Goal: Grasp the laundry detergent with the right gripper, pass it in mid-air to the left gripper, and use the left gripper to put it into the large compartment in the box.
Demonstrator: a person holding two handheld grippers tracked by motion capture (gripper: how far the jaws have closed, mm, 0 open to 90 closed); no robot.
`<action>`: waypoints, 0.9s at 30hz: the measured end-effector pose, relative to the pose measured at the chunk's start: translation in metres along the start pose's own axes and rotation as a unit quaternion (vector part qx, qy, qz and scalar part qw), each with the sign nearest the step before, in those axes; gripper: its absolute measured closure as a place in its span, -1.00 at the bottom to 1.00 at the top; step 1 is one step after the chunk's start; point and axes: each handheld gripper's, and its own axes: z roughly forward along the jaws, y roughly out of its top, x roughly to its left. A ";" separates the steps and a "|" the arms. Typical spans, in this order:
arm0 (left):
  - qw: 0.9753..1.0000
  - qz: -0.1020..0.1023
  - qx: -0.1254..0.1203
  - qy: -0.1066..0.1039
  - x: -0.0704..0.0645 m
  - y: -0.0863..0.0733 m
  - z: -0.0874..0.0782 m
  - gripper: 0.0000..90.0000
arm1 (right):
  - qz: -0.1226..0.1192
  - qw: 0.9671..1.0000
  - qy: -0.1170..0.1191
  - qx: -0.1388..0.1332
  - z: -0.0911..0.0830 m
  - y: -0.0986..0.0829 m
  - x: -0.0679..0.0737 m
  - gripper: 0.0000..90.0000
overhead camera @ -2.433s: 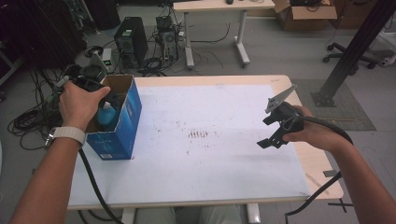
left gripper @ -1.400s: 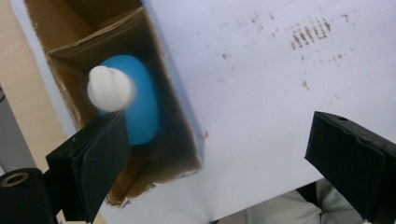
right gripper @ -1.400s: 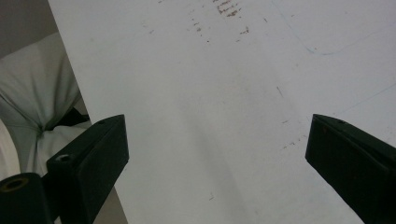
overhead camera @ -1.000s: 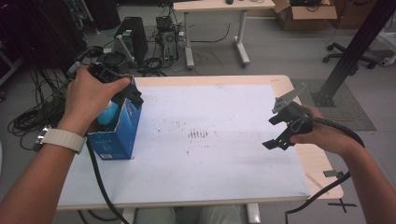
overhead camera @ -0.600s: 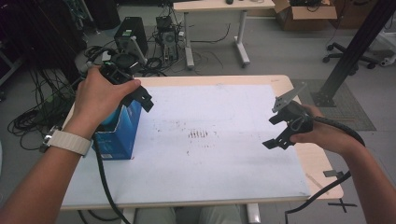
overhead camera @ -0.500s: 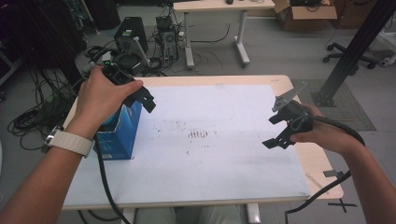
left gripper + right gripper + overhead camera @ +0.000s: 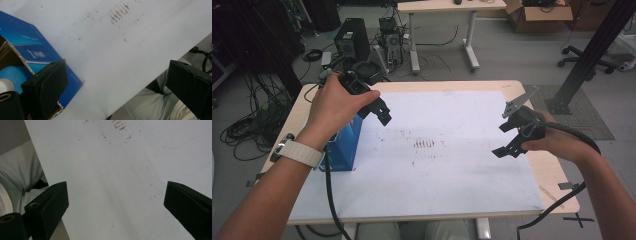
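Hovering beside the blue box (image 7: 345,145), left gripper (image 7: 377,108) jaws spread wide

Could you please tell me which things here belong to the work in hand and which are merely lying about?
Part of the work:
- blue box, open-topped, with a blue object inside
- left hand-held gripper, open, above the box's right side
- right hand-held gripper, open, above the white table

Lying about:
- computer tower on the floor
- cardboard box
- office chair
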 end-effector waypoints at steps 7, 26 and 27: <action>1.000 0.025 0.008 -0.006 -0.010 0.007 0.008 -0.89 | 0.001 1.000 0.002 0.003 0.002 0.003 0.000 -0.88; 0.998 0.056 0.021 -0.024 -0.017 0.013 0.028 -0.90 | 0.000 1.000 0.005 0.006 0.004 0.008 -0.005 -0.88; 0.998 0.057 0.022 -0.025 -0.018 0.013 0.029 -0.90 | 0.000 1.000 0.004 0.006 0.005 0.009 -0.006 -0.88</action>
